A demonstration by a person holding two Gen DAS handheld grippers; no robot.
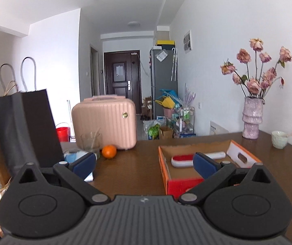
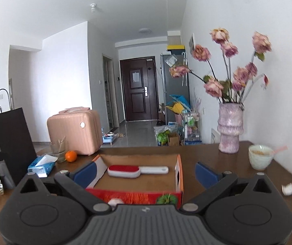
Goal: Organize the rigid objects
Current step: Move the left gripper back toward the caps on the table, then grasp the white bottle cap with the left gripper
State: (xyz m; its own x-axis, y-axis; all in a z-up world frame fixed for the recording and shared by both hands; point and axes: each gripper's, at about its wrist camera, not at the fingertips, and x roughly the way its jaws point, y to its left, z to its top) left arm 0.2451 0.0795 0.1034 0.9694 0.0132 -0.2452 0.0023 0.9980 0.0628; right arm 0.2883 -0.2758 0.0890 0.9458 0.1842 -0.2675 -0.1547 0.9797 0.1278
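Right wrist view gives us the brown table (image 2: 207, 159) first, then the pink case (image 2: 74, 132) far left, then the open orange box (image 2: 178, 169) near centre, set as our collecting bin. Inside it lies 1 red-and-white brush (image 2: 133, 171), flat on the cardboard floor. Our right tool (image 2: 145, 173) is spread wide, empty, straddling the box; our left tool (image 1: 144, 163) is equally wide, holding nothing. Smallest, the orange (image 2: 70, 156) waits far left, uncollected.

Red-white brush (image 2: 133, 170) flat in box (image 2: 179, 169)
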